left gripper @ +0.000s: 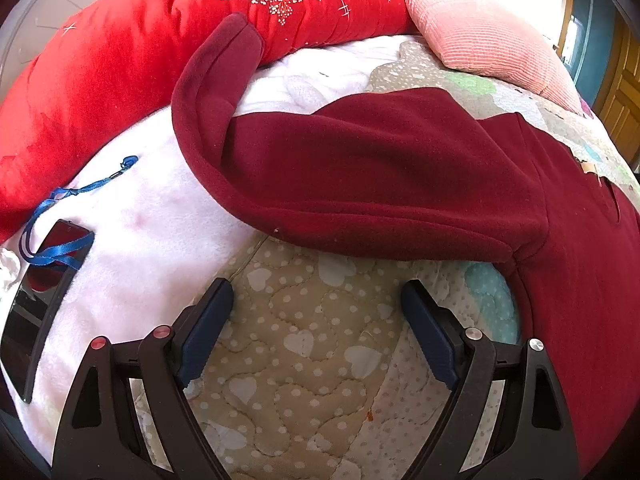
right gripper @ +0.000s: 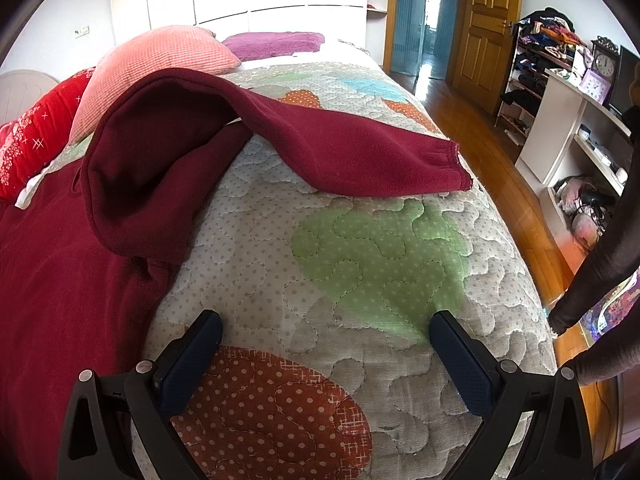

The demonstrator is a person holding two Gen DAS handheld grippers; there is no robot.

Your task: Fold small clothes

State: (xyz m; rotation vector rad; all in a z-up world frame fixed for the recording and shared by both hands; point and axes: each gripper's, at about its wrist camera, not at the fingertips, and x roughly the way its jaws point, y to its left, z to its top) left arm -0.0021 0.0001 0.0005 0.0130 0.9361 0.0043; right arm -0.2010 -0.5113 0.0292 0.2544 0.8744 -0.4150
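Note:
A dark red fleece garment [left gripper: 380,176] lies spread on the quilted bedspread [left gripper: 304,344]. One sleeve [left gripper: 212,76] curves up toward a red pillow. In the right wrist view the same garment [right gripper: 60,280] lies at left, with its other sleeve [right gripper: 352,148] stretched right, cuff near the bed's edge. My left gripper [left gripper: 318,300] is open and empty, hovering over bare quilt just below the garment's lower edge. My right gripper [right gripper: 326,334] is open and empty over the quilt [right gripper: 380,260], to the right of the garment's body.
A red flowered pillow [left gripper: 120,64] and a pink pillow [left gripper: 488,40] lie behind the garment. A phone [left gripper: 36,300] with a blue lanyard [left gripper: 60,216] rests on a white blanket [left gripper: 152,240] at left. The bed's right edge [right gripper: 532,280] drops to a wood floor; shelves [right gripper: 580,140] stand beyond.

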